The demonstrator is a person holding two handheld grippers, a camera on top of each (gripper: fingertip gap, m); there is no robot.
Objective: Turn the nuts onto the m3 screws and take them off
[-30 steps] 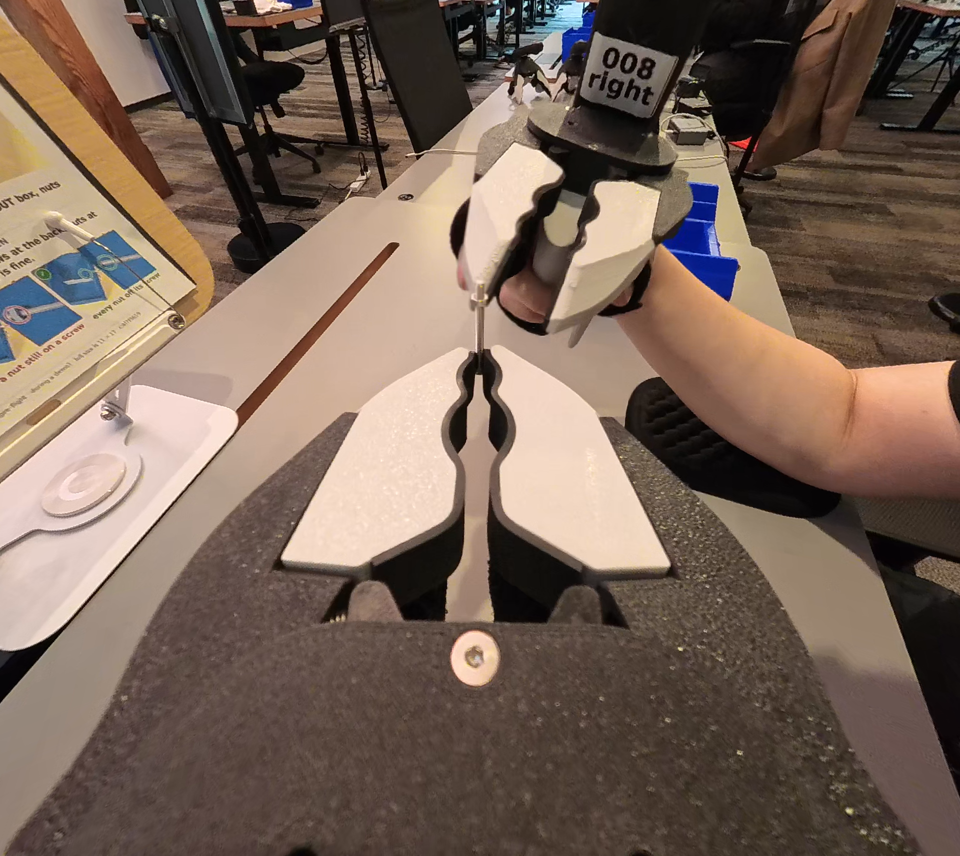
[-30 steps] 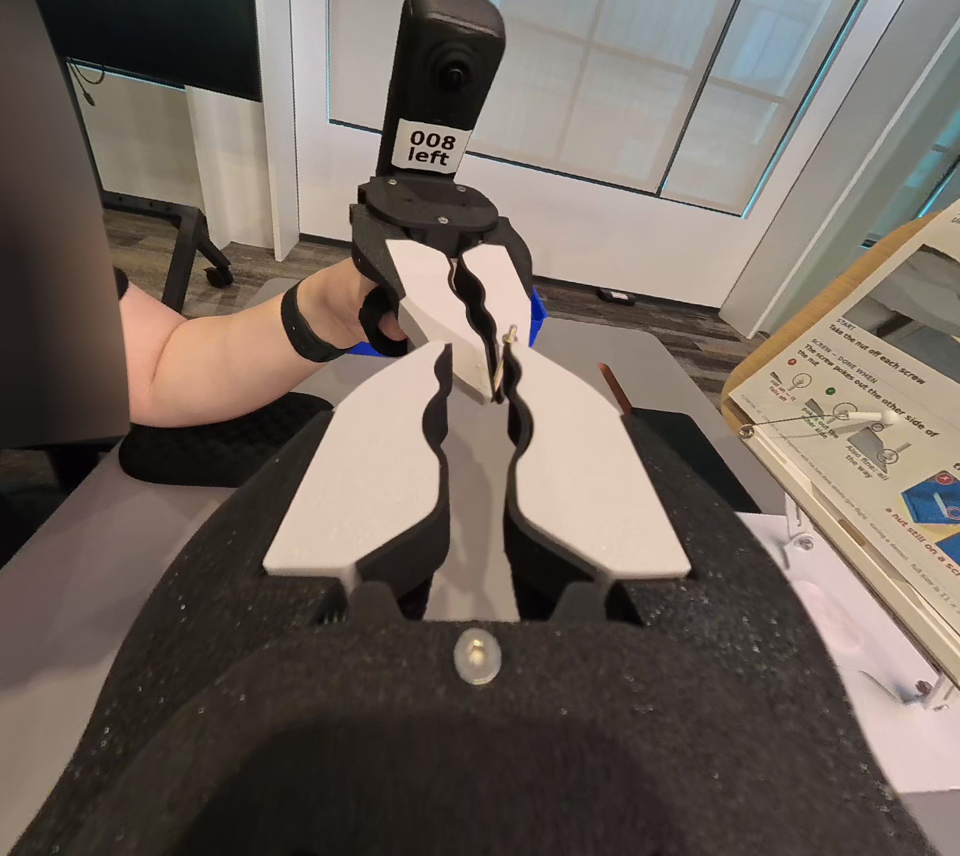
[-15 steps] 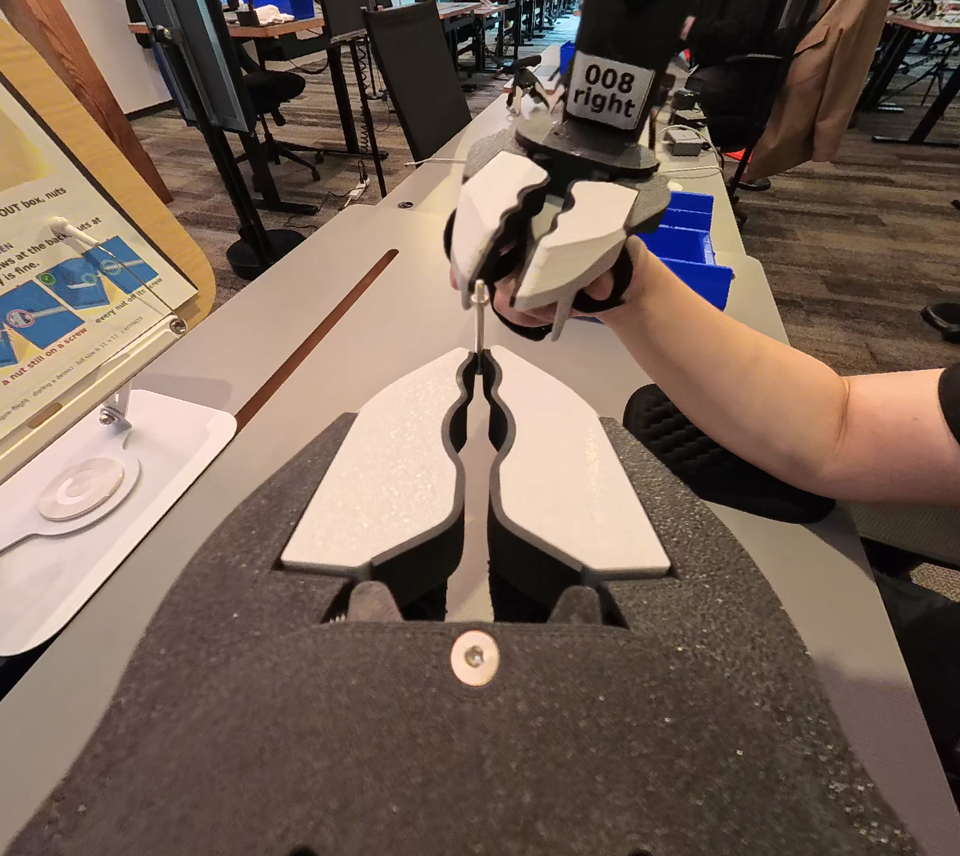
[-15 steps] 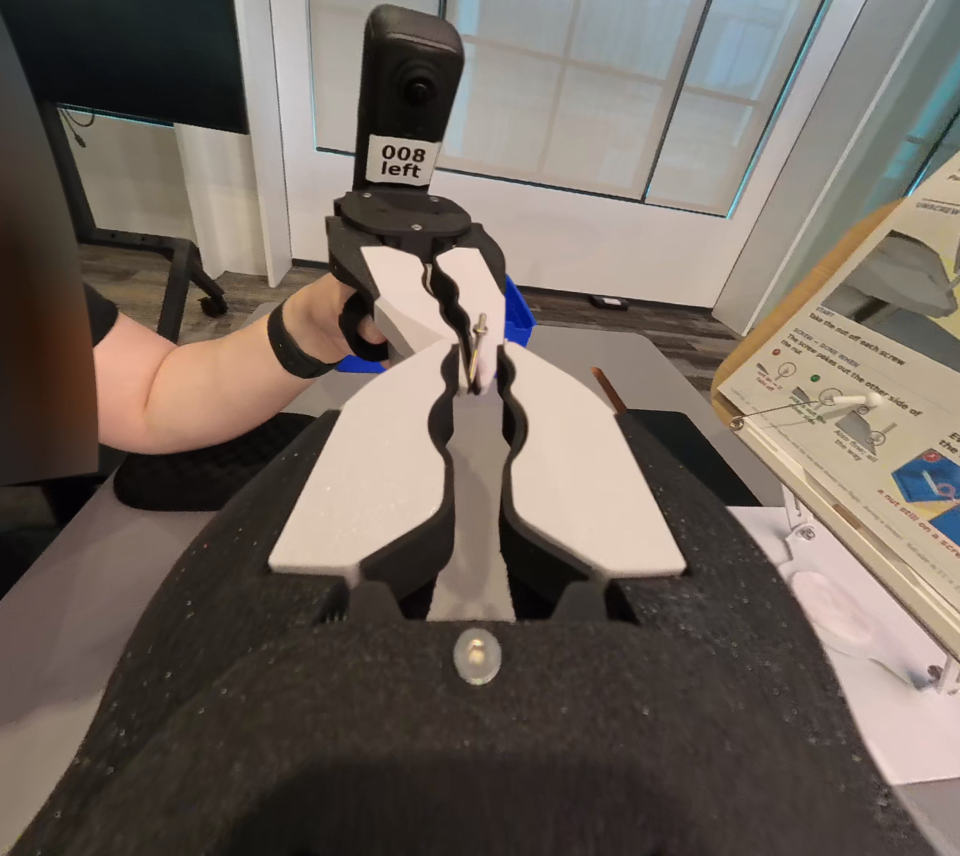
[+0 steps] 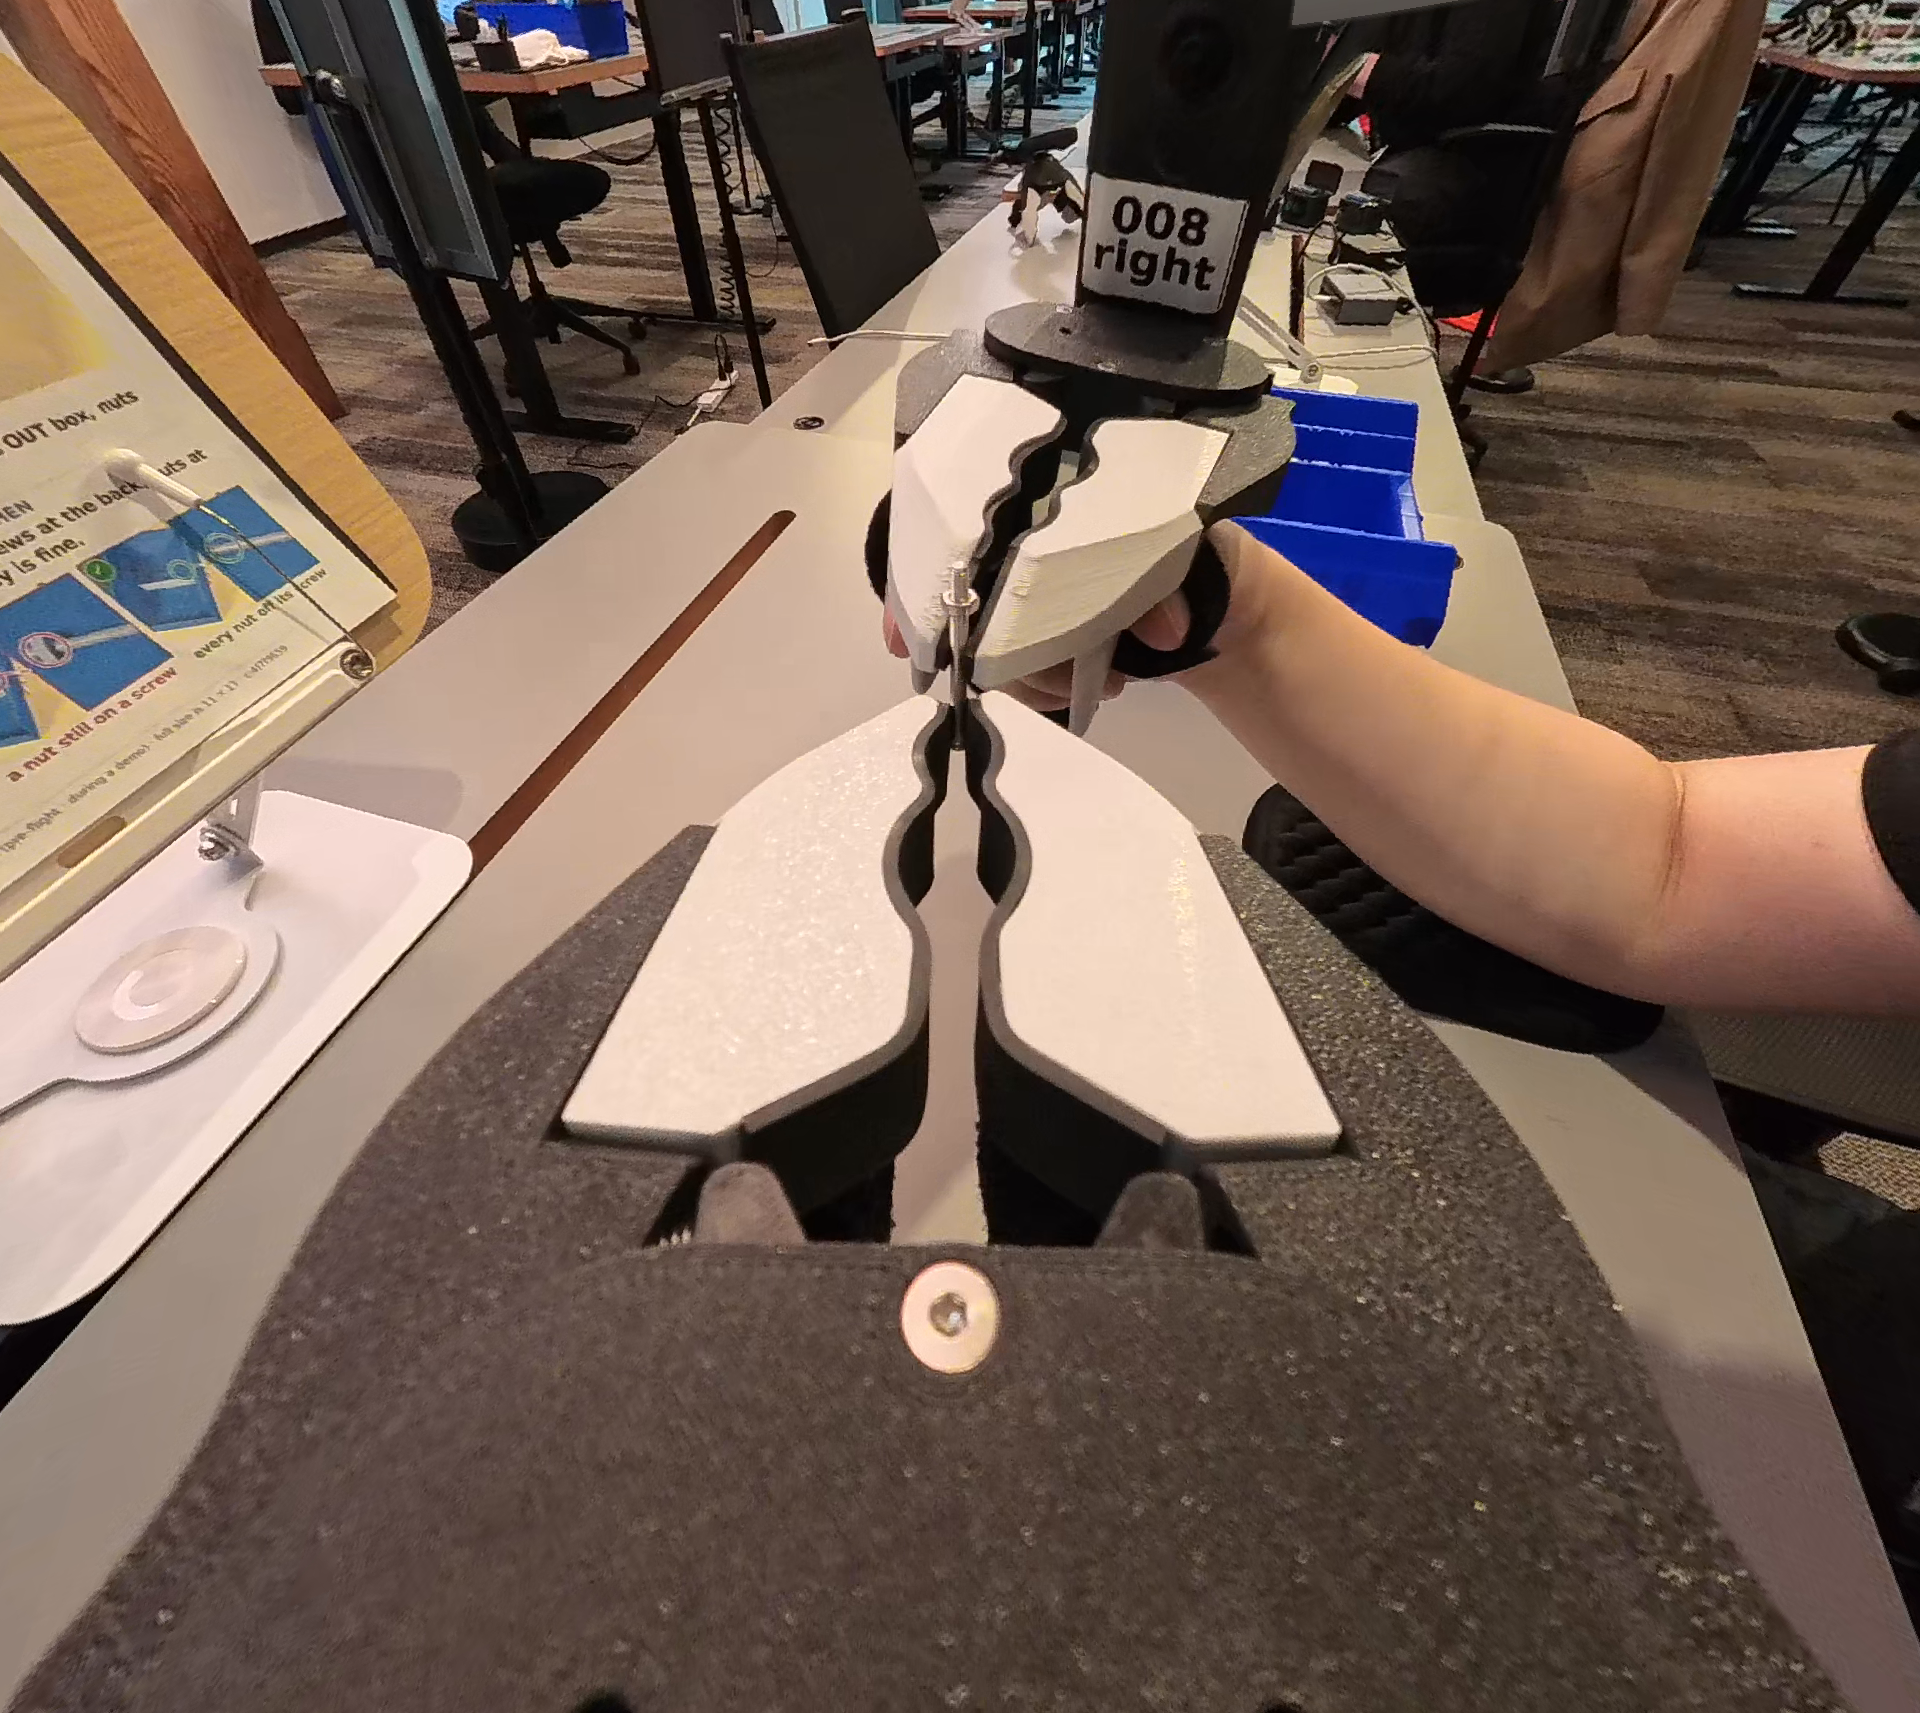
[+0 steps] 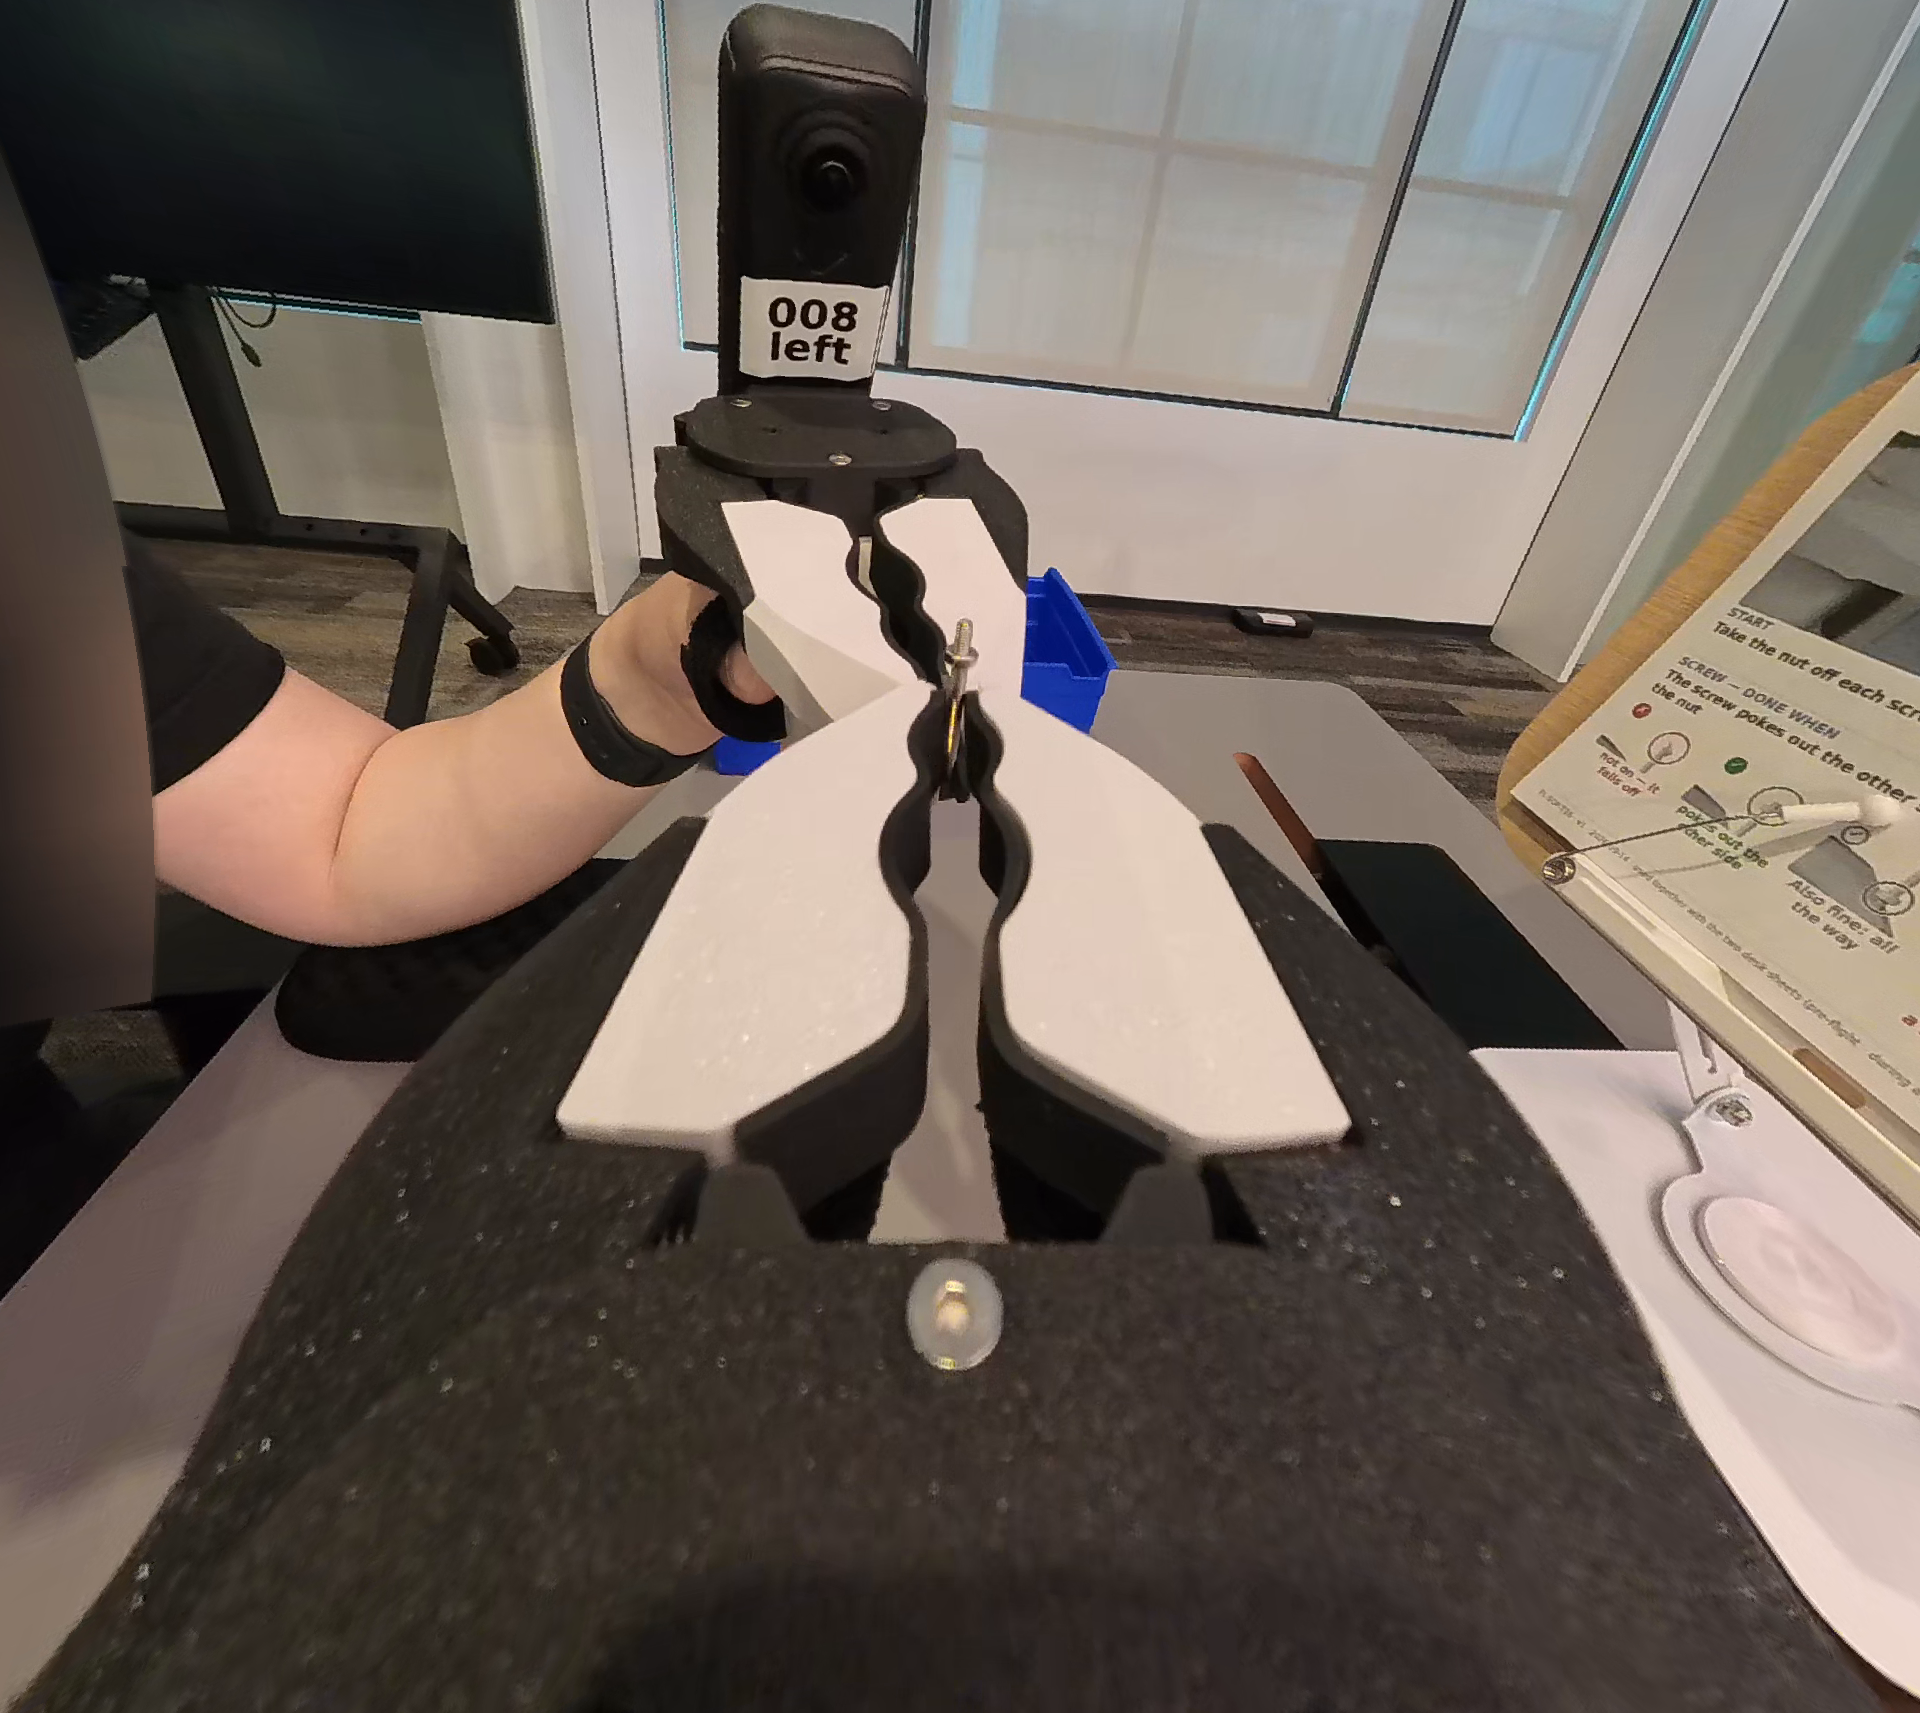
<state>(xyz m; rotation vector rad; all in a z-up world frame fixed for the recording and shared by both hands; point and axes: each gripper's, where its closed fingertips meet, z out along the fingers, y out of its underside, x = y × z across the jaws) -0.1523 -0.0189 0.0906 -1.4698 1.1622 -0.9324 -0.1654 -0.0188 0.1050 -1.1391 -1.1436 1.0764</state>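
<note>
Where left gripper (image 5: 954, 713) clamps screw (image 5: 957, 655), nut (image 6: 962, 652) clearer opposite

Two grippers met over the grey table (image 5: 582, 624): the left gripper (image 5: 956, 718) and the right gripper (image 5: 951, 676). Between them stood one screw (image 5: 956, 645) carrying one nut (image 5: 957, 601). Beyond them on that table sat what looked like two blue bins (image 5: 1351, 510), though partly hidden. One instruction board (image 5: 156, 583) stood at the table's edge.

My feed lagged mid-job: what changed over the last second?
The right gripper closed in around the screw, its fingers now near the nut; whether it grips, I cannot tell. The left gripper stays shut on the screw's lower end, upright.
</note>
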